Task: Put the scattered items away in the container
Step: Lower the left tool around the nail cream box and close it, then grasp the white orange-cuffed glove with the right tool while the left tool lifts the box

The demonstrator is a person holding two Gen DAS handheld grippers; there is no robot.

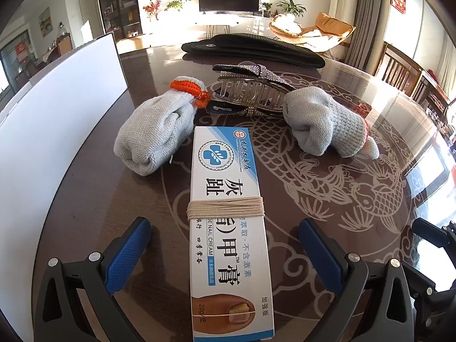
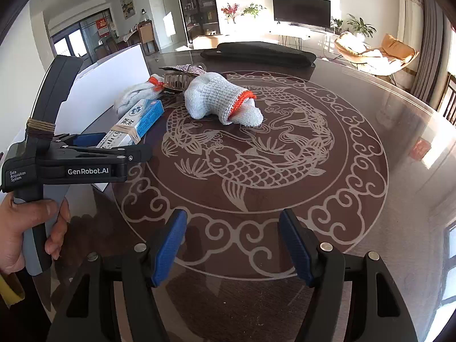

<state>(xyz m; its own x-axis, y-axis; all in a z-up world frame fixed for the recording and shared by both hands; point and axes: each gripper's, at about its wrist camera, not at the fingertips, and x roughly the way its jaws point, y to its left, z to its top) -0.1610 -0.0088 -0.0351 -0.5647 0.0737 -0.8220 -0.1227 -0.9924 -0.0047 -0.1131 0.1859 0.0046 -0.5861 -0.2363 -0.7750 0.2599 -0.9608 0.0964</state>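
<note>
Nail cream box (image 1: pixel 228 222) lies between the spread fingers of the left gripper (image 1: pixel 225 245), not yet pinched. Next move, I judge: close on it and carry it to the white container (image 1: pixel 57 131). The right gripper (image 2: pixel 232 242) hovers open and holds nothing.

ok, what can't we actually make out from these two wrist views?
- White container: only its outer wall shows in both views; the inside is hidden.
- Nail cream box: near end cut off by the bottom edge of the left wrist view; in the right wrist view the left gripper covers part of it.
- Hair claw: lower part hidden behind the two rolled gloves.
- Left gripper contact with the box: cannot tell.
</note>
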